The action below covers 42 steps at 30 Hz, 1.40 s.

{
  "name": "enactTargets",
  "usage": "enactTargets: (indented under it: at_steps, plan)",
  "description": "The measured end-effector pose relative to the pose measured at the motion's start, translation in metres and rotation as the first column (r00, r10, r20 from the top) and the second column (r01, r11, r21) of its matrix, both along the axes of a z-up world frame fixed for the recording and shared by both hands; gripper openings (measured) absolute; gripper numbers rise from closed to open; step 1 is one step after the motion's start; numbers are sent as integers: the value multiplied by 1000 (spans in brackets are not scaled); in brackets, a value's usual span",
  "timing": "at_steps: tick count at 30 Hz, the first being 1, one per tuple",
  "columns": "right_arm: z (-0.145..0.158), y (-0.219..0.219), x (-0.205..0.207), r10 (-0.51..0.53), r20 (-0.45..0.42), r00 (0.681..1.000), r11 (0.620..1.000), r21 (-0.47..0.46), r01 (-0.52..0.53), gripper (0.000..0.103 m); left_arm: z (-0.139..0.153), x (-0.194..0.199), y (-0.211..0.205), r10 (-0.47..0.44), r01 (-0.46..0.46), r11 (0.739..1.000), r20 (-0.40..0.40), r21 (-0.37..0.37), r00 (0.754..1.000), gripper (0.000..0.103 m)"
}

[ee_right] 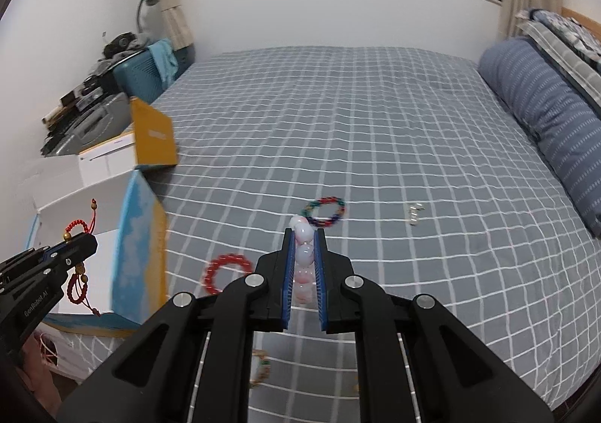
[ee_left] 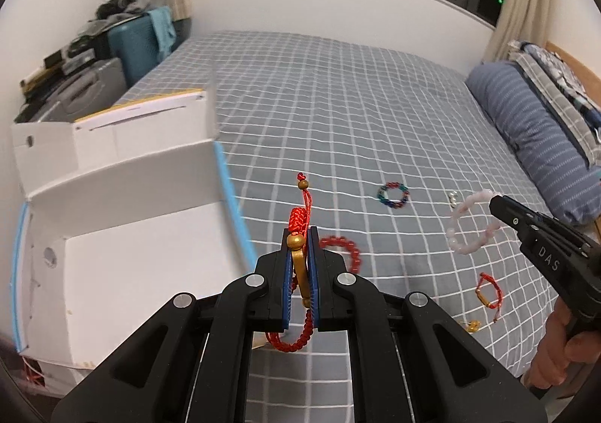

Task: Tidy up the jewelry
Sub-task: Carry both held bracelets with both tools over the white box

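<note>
My left gripper [ee_left: 299, 235] is shut on a red cord bracelet with gold beads [ee_left: 298, 261], held in the air beside the open white box [ee_left: 124, 269]; it also shows in the right wrist view [ee_right: 77, 235]. My right gripper [ee_right: 304, 235] is shut on a pink bead bracelet [ee_right: 303, 257], lifted over the bed; in the left wrist view the bracelet [ee_left: 473, 222] hangs from that gripper's tip [ee_left: 497, 203]. On the bedspread lie a red bead bracelet [ee_right: 225, 271], a multicolour bead bracelet [ee_right: 325, 212], a second red cord bracelet [ee_left: 488, 291] and small silver pieces [ee_right: 413, 214].
The grey checked bedspread [ee_right: 375, 141] covers the bed. A blue striped pillow [ee_right: 544, 122] lies at the right. A yellow box flap [ee_right: 154, 133] stands behind the white box. Suitcases and clutter [ee_right: 94, 103] sit at the far left. A small amber piece [ee_left: 473, 326] lies near the bed's front.
</note>
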State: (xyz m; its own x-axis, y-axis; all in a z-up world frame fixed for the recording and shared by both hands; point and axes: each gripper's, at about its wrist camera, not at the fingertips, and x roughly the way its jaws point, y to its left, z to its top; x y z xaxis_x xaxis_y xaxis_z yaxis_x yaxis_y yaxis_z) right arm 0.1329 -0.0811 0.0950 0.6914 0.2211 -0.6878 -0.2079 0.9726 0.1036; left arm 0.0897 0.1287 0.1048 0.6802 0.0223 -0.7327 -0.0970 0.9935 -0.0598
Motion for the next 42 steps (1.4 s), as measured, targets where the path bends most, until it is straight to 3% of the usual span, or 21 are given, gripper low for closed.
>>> enactTargets:
  at_steps: [13,28,36,42]
  plan:
    - [19,85,-20,115,32,993,993,-2,-115,9,8,-42,84,136,-136,991,7,-3,991,6]
    - [33,180,-43,255,70,964,966,23,-257,9,7,-69,171,310,-310,950,12,33,951,7]
    - [9,225,-37,300,30,954,954,-3,-300,9,-12,-74,209,366,-365,930,-18,30,931,7]
    - [-26,253,-25,316,-67,946,948,-24,-318,9,-43,-68,233,397,-396,918,-88,28,914,7]
